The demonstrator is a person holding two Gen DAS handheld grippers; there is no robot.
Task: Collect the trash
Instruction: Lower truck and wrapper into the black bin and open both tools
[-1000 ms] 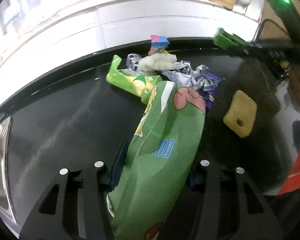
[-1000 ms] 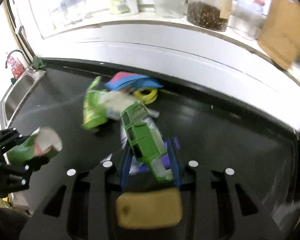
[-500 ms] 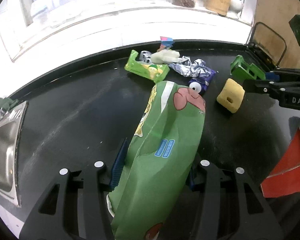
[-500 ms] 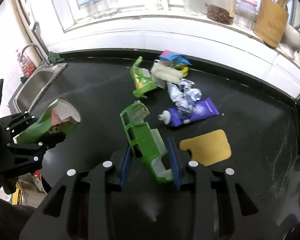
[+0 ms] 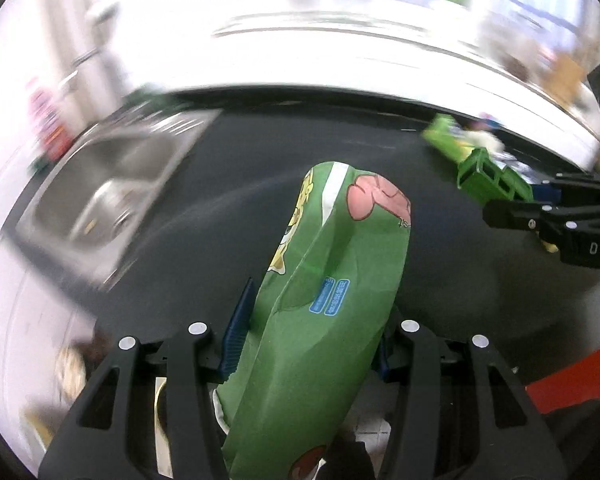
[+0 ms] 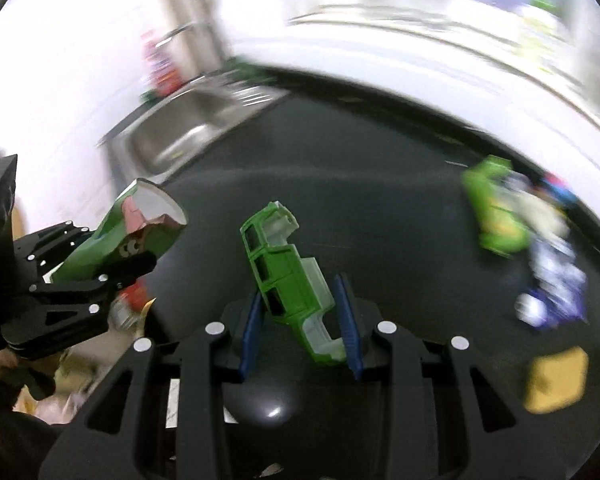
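My left gripper (image 5: 312,320) is shut on a large green snack bag (image 5: 332,300) with a cartoon print, held above the black counter's front edge. It also shows in the right wrist view (image 6: 136,236) at the left. My right gripper (image 6: 300,316) is shut on a green plastic toy truck body (image 6: 288,276); the truck also shows in the left wrist view (image 5: 492,180) at the right. Further trash lies in a blurred pile on the counter: a green wrapper (image 6: 496,212), crumpled foil and a purple tube (image 6: 556,292).
A steel sink (image 5: 112,192) is set in the black counter (image 5: 240,184) at the left, and it also shows in the right wrist view (image 6: 196,132). A yellow sponge (image 6: 556,380) lies at the right. Blurred clutter shows below the counter's front edge (image 6: 132,308).
Both grippers have swung left toward the sink end and pulled back over the counter's front edge, still holding the bag and the truck. The trash pile now lies far right.
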